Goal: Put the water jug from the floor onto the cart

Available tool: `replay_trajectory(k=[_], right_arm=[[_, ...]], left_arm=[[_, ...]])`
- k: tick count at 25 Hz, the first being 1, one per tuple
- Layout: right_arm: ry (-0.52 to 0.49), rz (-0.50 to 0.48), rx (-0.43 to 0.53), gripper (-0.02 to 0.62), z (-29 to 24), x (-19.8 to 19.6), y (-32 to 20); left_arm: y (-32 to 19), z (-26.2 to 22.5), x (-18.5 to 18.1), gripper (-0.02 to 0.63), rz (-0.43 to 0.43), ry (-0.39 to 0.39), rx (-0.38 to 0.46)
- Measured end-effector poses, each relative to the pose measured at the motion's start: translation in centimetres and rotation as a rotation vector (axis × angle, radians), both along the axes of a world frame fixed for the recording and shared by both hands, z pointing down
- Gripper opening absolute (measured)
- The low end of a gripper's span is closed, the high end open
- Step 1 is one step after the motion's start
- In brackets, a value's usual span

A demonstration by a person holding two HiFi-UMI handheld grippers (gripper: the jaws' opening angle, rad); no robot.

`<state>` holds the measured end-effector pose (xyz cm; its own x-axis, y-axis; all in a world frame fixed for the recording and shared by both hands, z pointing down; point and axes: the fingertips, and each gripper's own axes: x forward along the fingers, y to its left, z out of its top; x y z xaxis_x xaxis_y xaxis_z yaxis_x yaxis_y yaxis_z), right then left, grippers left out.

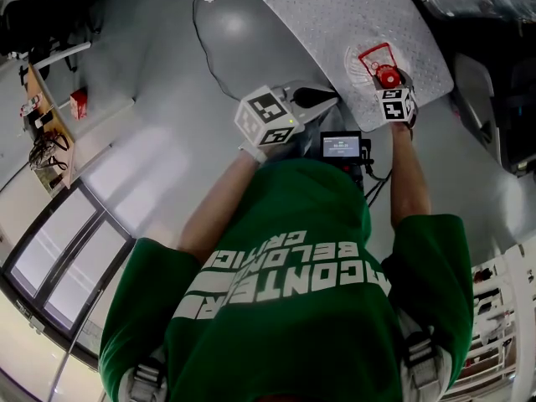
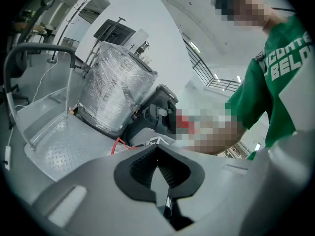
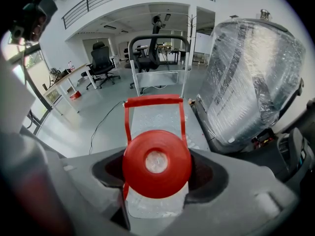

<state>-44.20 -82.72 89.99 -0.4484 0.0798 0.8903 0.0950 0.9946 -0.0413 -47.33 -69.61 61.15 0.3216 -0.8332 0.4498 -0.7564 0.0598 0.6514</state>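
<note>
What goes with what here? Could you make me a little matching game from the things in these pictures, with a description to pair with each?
Things:
1. water jug
2. left gripper
3. cart
4. big bundle

Descriptions:
A. silvery studded deck with a grey push handle
B. jaws shut, nothing between them
C. wrapped in clear film
D. red cap sitting between the jaws of the right gripper

Right pairs: 1-D, 2-B, 3-A, 4-C
</note>
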Motion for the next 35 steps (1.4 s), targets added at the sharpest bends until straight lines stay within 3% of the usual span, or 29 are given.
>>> replay_trajectory(k=[11,17,23,31,34,35], right_arm=[[0.033,0.074,0.006,0.311,-1.0,0.3,-0.2],[-0.069,0.13,0.056,0.311,-6.8,1.1,-0.6],[-0.254,0.214,0.145,0.302,-16.0,2.5,-1.0],[-0.463,0.277,0.239,0.124,-26.9,5.0,4.6],[-0.5,0.305,0.272,-0.006,-28.5,6.5,7.0],[-0.501,0.308,0.283,-0.006,-28.7,7.2,7.7]], left_arm=[[1.3,-1.3,1.1,0.012,0.03,-0.031,0.031],[3.0,-3.0,1.9,0.012,0.051,-0.06,0.077],[5.5,-4.1,3.4,0.012,0.066,-0.084,0.139],[11.2,-6.5,6.2,0.012,0.087,-0.101,0.193],[12.8,-7.0,7.2,0.012,0.091,-0.108,0.219],[13.1,-7.2,7.6,0.012,0.093,-0.107,0.229]])
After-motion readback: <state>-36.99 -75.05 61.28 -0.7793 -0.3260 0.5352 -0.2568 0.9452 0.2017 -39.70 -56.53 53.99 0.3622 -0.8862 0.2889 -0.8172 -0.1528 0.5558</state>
